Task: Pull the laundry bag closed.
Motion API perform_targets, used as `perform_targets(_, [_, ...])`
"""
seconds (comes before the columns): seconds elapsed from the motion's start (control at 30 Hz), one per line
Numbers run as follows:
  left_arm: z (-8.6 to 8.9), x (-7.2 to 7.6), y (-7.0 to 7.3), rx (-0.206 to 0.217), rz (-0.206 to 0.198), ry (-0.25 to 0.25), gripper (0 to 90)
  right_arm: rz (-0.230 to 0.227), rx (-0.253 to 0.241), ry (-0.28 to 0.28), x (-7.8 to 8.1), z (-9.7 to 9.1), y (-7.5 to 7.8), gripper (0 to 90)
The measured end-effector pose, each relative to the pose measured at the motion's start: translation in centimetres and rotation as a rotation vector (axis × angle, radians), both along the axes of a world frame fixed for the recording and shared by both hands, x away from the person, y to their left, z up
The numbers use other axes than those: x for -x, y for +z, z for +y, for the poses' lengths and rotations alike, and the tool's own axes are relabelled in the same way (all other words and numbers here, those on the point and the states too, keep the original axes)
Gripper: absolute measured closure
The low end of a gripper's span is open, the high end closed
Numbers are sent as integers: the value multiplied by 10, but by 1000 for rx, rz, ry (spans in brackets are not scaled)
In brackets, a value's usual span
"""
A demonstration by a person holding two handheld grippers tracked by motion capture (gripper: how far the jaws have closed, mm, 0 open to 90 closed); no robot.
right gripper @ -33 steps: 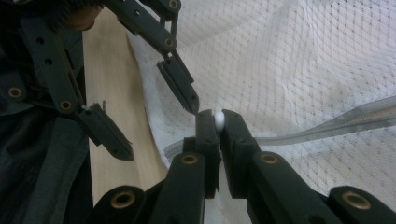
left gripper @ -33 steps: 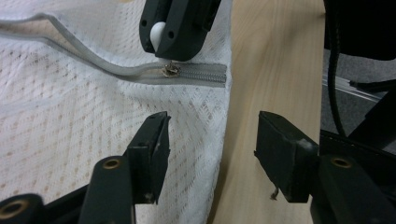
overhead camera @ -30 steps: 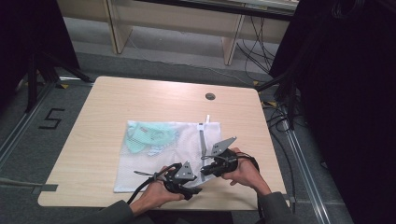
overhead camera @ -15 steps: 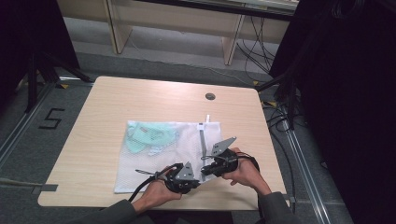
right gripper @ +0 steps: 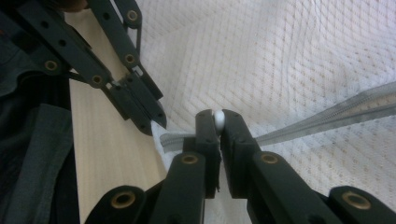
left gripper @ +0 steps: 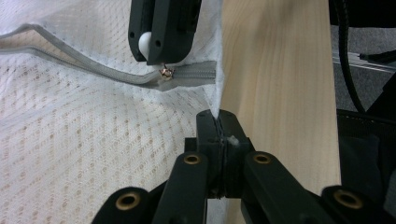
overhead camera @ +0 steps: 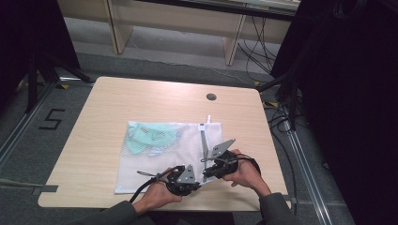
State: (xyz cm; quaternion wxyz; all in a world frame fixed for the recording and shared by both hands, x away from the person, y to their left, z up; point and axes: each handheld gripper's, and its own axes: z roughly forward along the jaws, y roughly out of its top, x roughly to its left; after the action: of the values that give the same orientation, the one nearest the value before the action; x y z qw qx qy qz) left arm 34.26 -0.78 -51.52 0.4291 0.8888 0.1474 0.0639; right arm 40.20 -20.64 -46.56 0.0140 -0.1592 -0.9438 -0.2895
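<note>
Pale wooden worktop [overhead camera: 141, 98] carrying a white mesh laundry bag [overhead camera: 159, 154], both grippers working at its near right corner.

Lying flat, the bag is showing pale green cloth [overhead camera: 152, 137] through its far left part, while a grey zipper [left gripper: 84, 70] is running along its right edge toward the near corner. The left gripper [left gripper: 218, 125] is pinching the bag's corner hem, its jaws pressed tight on the mesh at the worktop's near edge. The right gripper [right gripper: 217, 122] is clamping the white zipper pull [right gripper: 218, 116] between closed jaws, just beside the left gripper. Compared with the frame half a second earlier, both hands are sitting in nearly the same place and the bag is lying unchanged.
</note>
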Motion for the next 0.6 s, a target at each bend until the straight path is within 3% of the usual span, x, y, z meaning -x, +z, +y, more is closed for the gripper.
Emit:
perform_targets(0.07, [0, 1, -1, -4, -3, -2, 890, 11, 6, 1, -1, 1, -2, 868])
perform_targets(0.1, [0, 1, -2, -9, -4, -3, 891, -15, 16, 25, -3, 0, -3, 868])
perform_targets(0.13, [0, 1, -1, -9, 0, -5, 891, 17, 14, -4, -1, 1, -3, 868])
perform_targets(0.17, [0, 1, -2, -7, 0, -4, 892, -3, 16, 9, -3, 2, -4, 868])
perform_targets(0.2, [0, 0, -1, -8, 2, -4, 892, 15, 15, -12, -1, 2, -4, 868])
perform_targets(0.23, [0, 0, -2, -5, 4, -2, 892, -8, 13, 10, -3, 3, -4, 868])
perform_targets(0.3, [0, 0, -2, -6, 4, -4, 893, 12, 24, -7, -2, 3, -4, 868])
perform_targets(0.5, [1, -1, -1, -19, 1, -7, 893, -3, 33, -9, -6, 4, -7, 868])
perform_targets(0.57, [1, -2, -2, -15, -9, -19, 893, 14, 33, -27, -6, 4, -8, 868])
perform_targets(0.6, [1, -1, -2, -10, 6, -6, 893, 0, 33, -22, -7, 4, -9, 868])
